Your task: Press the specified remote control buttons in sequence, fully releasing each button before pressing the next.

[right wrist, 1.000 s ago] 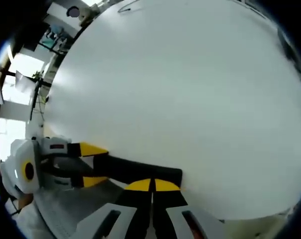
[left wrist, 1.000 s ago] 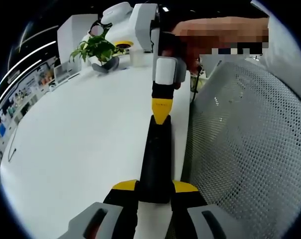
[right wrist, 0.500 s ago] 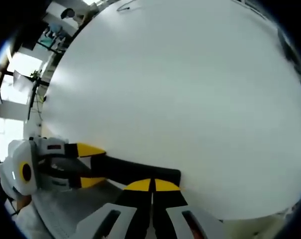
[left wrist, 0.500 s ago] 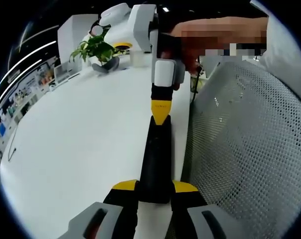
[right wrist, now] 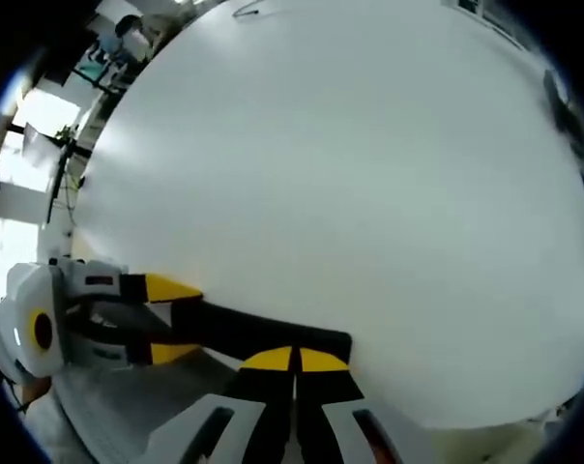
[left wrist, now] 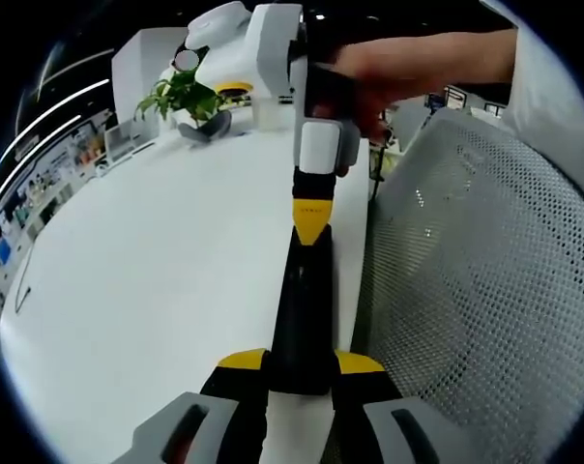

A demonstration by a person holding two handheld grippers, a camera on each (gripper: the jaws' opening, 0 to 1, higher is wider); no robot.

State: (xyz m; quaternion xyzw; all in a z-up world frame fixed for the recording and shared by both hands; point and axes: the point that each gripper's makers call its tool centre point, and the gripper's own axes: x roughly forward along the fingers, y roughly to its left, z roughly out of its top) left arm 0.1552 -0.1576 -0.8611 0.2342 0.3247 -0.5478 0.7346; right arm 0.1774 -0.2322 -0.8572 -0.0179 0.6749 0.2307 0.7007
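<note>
Left gripper (left wrist: 302, 372) pinches the near end of a black remote (left wrist: 302, 309) lying along the white bench (left wrist: 147, 280) edge — right gripper (left wrist: 311, 227), jaws pressed together, tips touching its far end. Mesh chair (left wrist: 476, 280) alongside; plant (left wrist: 188, 97) beyond.

The left gripper view looked low and close along the long black remote control (left wrist: 302, 319) toward a leafy green potted plant (left wrist: 188, 97) at upper left. The right gripper view faced steeply down onto the broad white table (right wrist: 350, 174). Both views shared the remote (right wrist: 263, 333) and table edge.
</note>
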